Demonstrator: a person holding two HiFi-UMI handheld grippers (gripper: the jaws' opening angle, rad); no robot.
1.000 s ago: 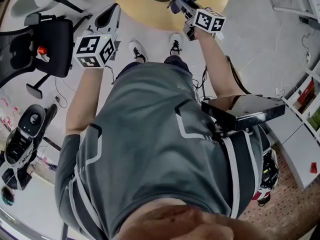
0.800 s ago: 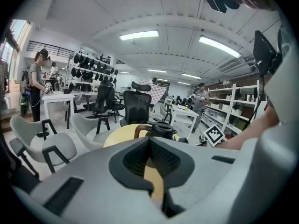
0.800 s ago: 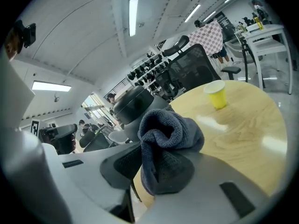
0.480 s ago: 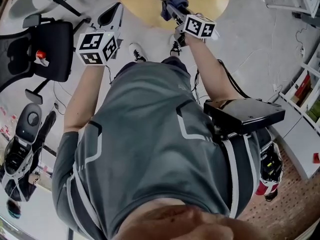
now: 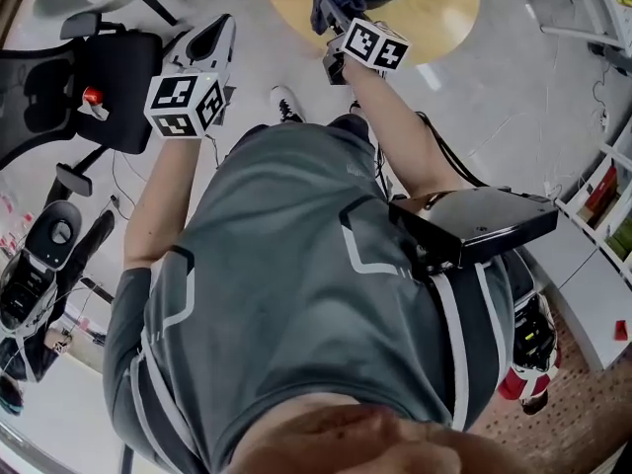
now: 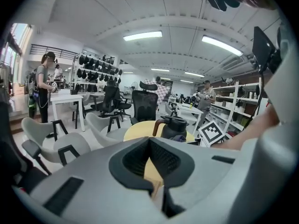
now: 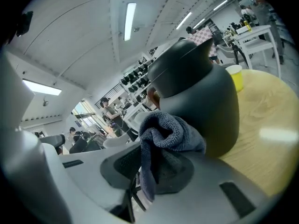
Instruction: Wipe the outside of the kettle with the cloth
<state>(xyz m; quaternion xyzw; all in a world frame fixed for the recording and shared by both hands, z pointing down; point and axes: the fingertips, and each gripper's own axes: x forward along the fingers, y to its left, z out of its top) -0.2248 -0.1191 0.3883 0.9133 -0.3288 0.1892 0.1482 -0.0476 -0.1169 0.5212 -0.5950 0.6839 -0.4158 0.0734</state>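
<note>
a dark grey kettle [image 7: 201, 97] with a brown handle stands on a round light-wood table [image 7: 266, 115]. the right gripper [image 7: 156, 164] reaches over the table's near edge, its jaws clamped on a bunched blue-grey terry cloth [image 7: 168, 134]. the cloth's upper fold presses against the kettle's side. a small yellow cup [image 7: 235, 76] sits on the table just behind the kettle. the left gripper [image 6: 150, 146] hangs short of the table, off its left edge, pointing toward it, jaw tips closed together and gripping nothing. a black office chair [image 5: 109, 87] stands well left of the table.
</note>
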